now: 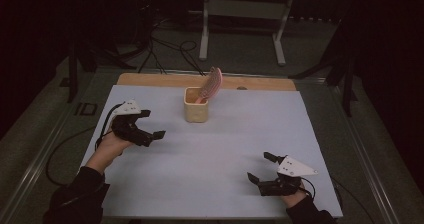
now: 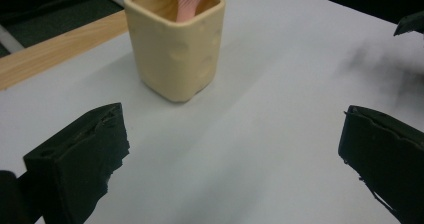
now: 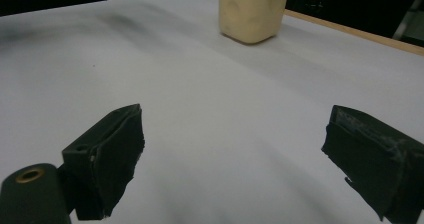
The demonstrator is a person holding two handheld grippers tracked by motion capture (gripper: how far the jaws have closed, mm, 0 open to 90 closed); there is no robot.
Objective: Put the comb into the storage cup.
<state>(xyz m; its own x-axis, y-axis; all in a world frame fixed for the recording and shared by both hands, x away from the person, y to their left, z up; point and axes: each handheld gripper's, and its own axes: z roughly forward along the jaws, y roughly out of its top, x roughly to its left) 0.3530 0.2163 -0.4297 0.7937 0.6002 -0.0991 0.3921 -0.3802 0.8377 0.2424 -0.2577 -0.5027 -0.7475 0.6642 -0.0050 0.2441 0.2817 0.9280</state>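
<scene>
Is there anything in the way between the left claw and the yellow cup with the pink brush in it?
Nothing visible. Bare white table lies between the open left gripper and the cup holding the brush.

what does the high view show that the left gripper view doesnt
The high view alone takes in the person's left hand, the left gripper from outside, the right gripper whole with its grey plate, and the full head of the pink comb leaning out of the cup. The left gripper view alone gives a close look at the dimpled side of the cream cup and down along its own open jaws. Both share the cup, the comb's handle inside it, the white table cover and the wooden edge behind.
</scene>
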